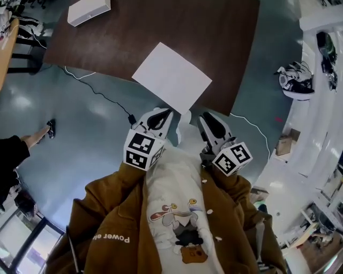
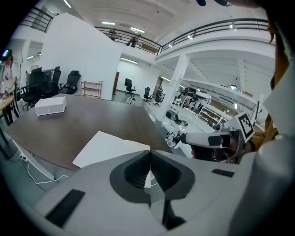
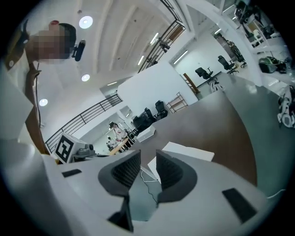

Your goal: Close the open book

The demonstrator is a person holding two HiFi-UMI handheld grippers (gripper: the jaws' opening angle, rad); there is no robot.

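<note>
L left tongs (image 1: 159,114) (image 2: 150,156): clenched, the pads meet in a thin line w/ nothing between them. R right tongs (image 1: 209,119) (image 3: 148,159): released, a clear gap between the pads and nothing gripped; only floor (image 1: 80,134) and a thin cable (image 3: 146,177) show thru the gap. Both tongs are held close in front of the wearer's chest, side by side but apart, each w/ its marker cube (image 1: 143,150) toward the body, tips aimed at the tabletop (image 1: 161,27) (image 2: 92,120) (image 3: 216,120). Neither touches anything. Just ahead of the tips lies the book (image 1: 171,77) (image 2: 108,148) (image 3: 186,151): a plain white rectangle, flat on the dark brown tabletop at its near edge, turned diagonal, its nearest corner poking out past the edge in the head view, between the two tongs. Can't tell from any view whether its cover is shut or pages are showing; in the R gripper view it reads as a thin slab w/ a visible side edge. Further back, near the far L corner of the tabletop, sits a white box (image 1: 88,10) (image 2: 50,105) (image 3: 146,133), well apart from the book. The cable (image 1: 102,96) runs over the grey-blue floor below the tabletop edge to a dark plug near the L tongs. A brown jacket (image 1: 107,214) over a pale printed shirt fills the bottom of the head view.
</note>
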